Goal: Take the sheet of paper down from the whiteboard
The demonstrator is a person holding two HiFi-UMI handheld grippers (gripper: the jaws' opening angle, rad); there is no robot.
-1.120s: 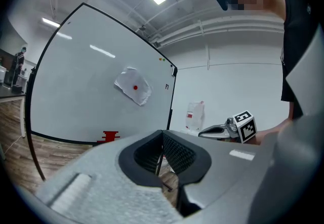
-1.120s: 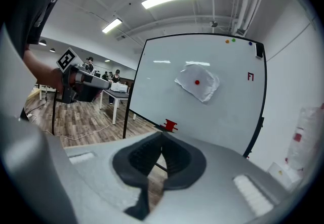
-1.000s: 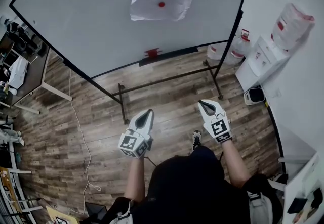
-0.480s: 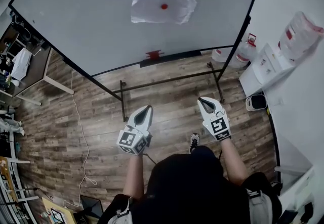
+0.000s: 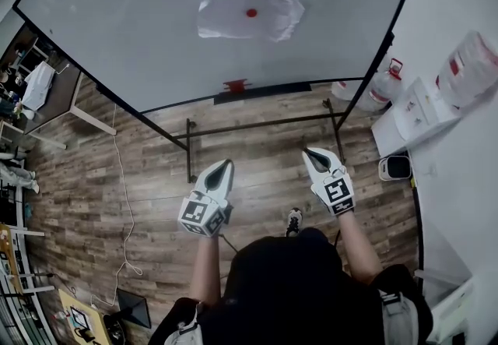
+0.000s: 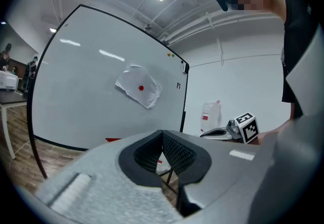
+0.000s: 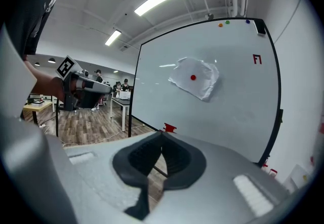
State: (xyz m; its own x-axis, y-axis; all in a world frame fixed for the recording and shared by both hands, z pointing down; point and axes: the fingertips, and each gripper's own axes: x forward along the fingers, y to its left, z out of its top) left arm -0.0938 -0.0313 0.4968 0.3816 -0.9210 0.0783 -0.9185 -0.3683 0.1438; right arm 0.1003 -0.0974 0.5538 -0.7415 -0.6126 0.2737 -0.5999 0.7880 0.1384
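Note:
A crumpled white sheet of paper [image 5: 233,12] hangs on the whiteboard [image 5: 140,32], pinned by a red round magnet [image 5: 251,13]. Both grippers are held out level in front of the person, well short of the board. My left gripper [image 5: 226,165] is shut with nothing in it, and so is my right gripper [image 5: 306,153]. In the left gripper view the paper [image 6: 148,96] sits above the closed left gripper [image 6: 162,133], with the right gripper's marker cube [image 6: 245,127] to the right. In the right gripper view the paper [image 7: 202,84] lies above the closed right gripper [image 7: 162,135].
The board stands on a black frame with floor legs [image 5: 189,156]; a red eraser [image 5: 234,86] rests on its tray. To the right are water jugs [image 5: 373,88], a white dispenser [image 5: 424,106] and a small bin [image 5: 395,168]. A table [image 5: 62,98] and a floor cable [image 5: 124,211] lie left.
The person has moved toward the whiteboard, which now sits larger and lower in the head view. Both grippers came forward with the person and stayed shut.

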